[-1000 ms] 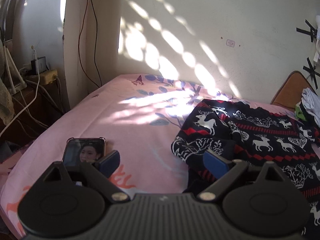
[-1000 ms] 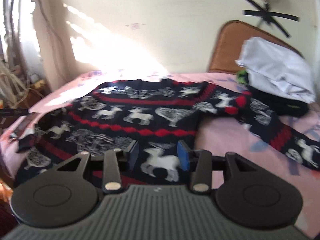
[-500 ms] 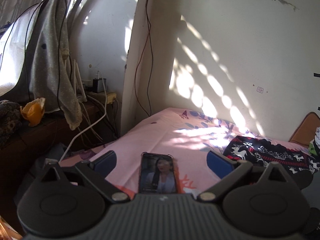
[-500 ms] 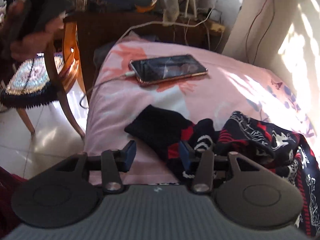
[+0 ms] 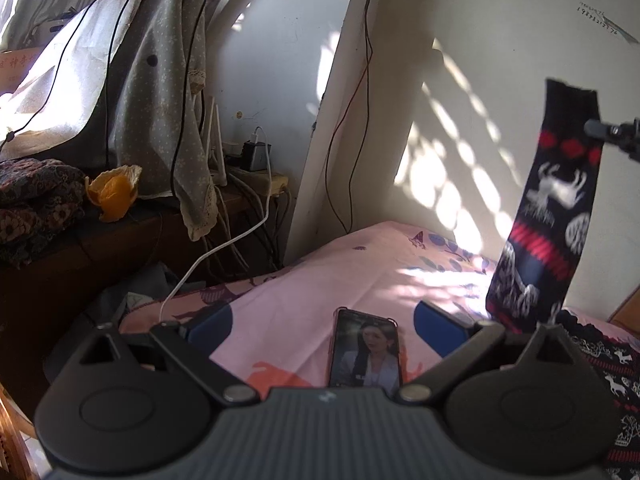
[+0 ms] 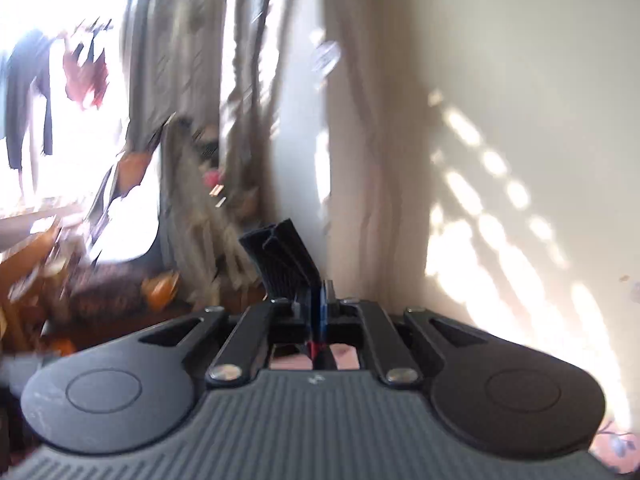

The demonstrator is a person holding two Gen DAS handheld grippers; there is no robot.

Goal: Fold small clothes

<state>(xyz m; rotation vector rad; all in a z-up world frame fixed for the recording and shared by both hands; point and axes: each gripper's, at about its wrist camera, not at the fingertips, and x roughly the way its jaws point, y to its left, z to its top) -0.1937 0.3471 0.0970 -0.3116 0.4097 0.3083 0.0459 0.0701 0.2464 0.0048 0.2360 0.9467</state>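
The right gripper (image 6: pixel 320 300) has its jaws pressed together on the black ribbed cuff of the dark knitted sweater with white reindeer and red bands (image 5: pixel 548 216), and one sleeve of it hangs high in the air at the right of the left wrist view while the body of the garment lies bunched on the pink floral bedsheet (image 5: pixel 320 280). The left gripper (image 5: pixel 324 328) stands wide with nothing between its blue pads, poised over the black smartphone with a lit screen (image 5: pixel 366 352) that lies on the sheet near the bed's edge. The worry from here is that a thin pinch on the cuff alone may slip as the weight of the knit drags down, and the sleeve would drop in a heap; a swinging sleeve, or the empty gripper coming down, could also nudge the phone toward the edge, where its white charging cable (image 5: pixel 224 248) trails off. The right wrist view is smeared with motion, so how much cloth is caught is hard to say. A second ago the sweater lay spread across the bed and the right jaws stood half apart above it; they have just closed on the cuff, and the sleeve is now raised off the bed.
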